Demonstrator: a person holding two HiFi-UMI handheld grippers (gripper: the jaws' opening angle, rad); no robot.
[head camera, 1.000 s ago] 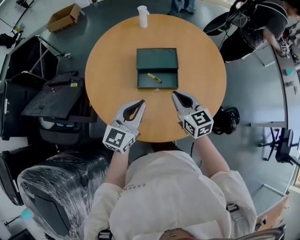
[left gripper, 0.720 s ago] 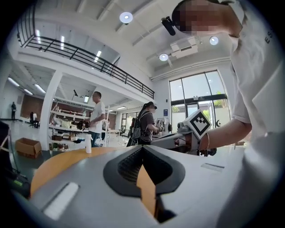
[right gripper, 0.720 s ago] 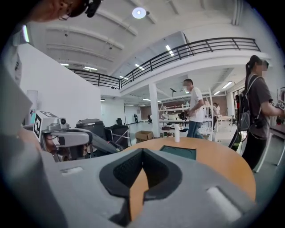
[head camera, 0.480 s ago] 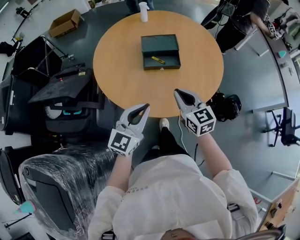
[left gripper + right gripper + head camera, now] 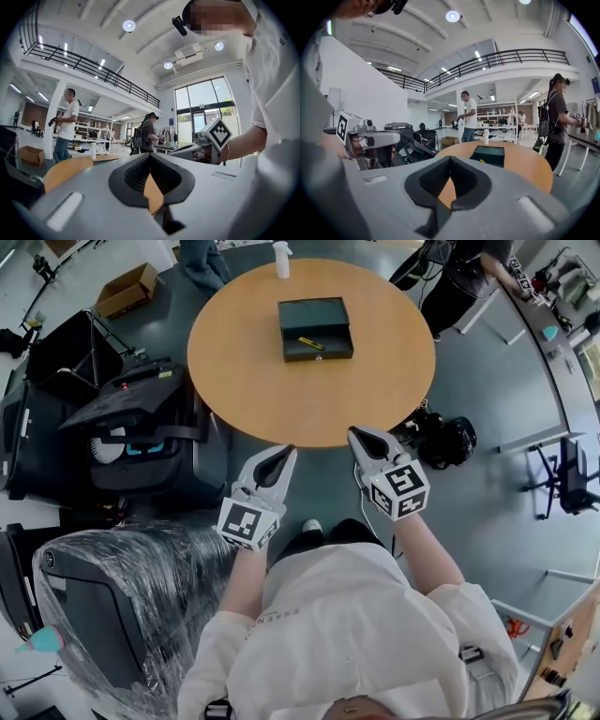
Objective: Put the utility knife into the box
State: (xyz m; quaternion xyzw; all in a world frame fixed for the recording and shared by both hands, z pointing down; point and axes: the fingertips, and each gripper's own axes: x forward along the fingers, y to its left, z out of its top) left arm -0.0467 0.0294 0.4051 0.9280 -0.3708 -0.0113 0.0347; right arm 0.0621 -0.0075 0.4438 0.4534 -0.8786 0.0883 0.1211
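The dark green open box (image 5: 316,327) lies on the round wooden table (image 5: 244,371), with the yellow utility knife (image 5: 310,343) lying inside it. Both grippers hang back from the table, over the floor near its front edge. My left gripper (image 5: 285,453) is shut with nothing in it, and so is my right gripper (image 5: 355,433). The right gripper view shows its shut jaws (image 5: 450,160) aimed at the box (image 5: 490,155) across the table. In the left gripper view, the shut jaws (image 5: 150,157) point past the table (image 5: 65,169), with the right gripper (image 5: 206,145) beside them.
A white bottle (image 5: 281,258) stands at the table's far edge. Black equipment cases (image 5: 141,427) and a plastic-wrapped chair (image 5: 94,606) crowd the left. A black bag (image 5: 452,441) lies on the floor at right. A cardboard box (image 5: 131,283) sits far left. People stand beyond the table.
The person has stepped back from the table. Both grippers, earlier over the table's front edge, now hang over the floor. The box and knife have not moved on the table.
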